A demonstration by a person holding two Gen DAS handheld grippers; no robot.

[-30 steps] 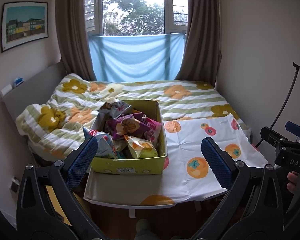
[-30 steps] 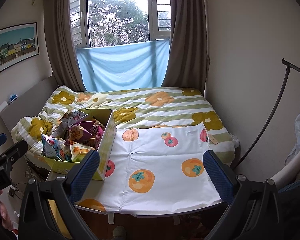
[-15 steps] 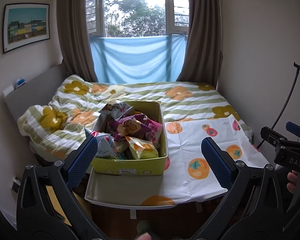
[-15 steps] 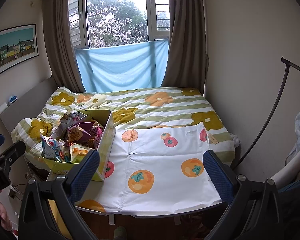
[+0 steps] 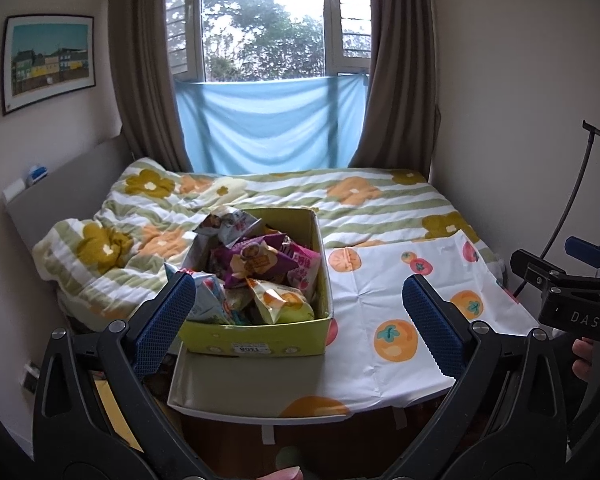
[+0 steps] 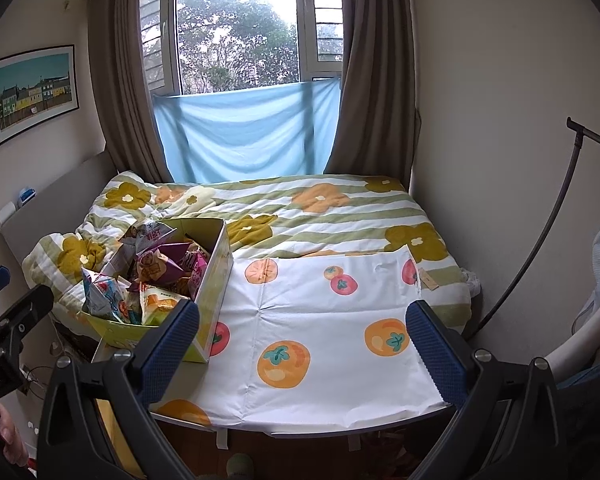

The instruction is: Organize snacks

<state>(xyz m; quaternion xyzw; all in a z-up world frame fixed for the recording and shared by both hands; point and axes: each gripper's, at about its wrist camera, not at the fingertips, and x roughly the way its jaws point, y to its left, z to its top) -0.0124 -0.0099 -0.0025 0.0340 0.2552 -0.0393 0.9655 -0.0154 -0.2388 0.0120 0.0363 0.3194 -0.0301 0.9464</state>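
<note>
A yellow-green cardboard box [image 5: 256,340] stands at the left end of a small table and is heaped with several snack bags, with a purple bag [image 5: 256,262] on top. The box [image 6: 214,300] also shows at the left in the right wrist view. My left gripper [image 5: 300,316] is open and empty, held in front of and above the box. My right gripper [image 6: 302,330] is open and empty over the white persimmon-print cloth [image 6: 324,332]. Each gripper also shows at the edge of the other's view.
The table [image 5: 236,388] stands at the foot of a bed with a striped floral quilt [image 5: 340,200]. A curtained window is behind it, walls close in on both sides, and a black stand [image 6: 540,248] leans at the right.
Both views have shifted slightly and the box looks a little nearer and more central in the left wrist view. Both grippers stay open and nothing on the table has moved.
</note>
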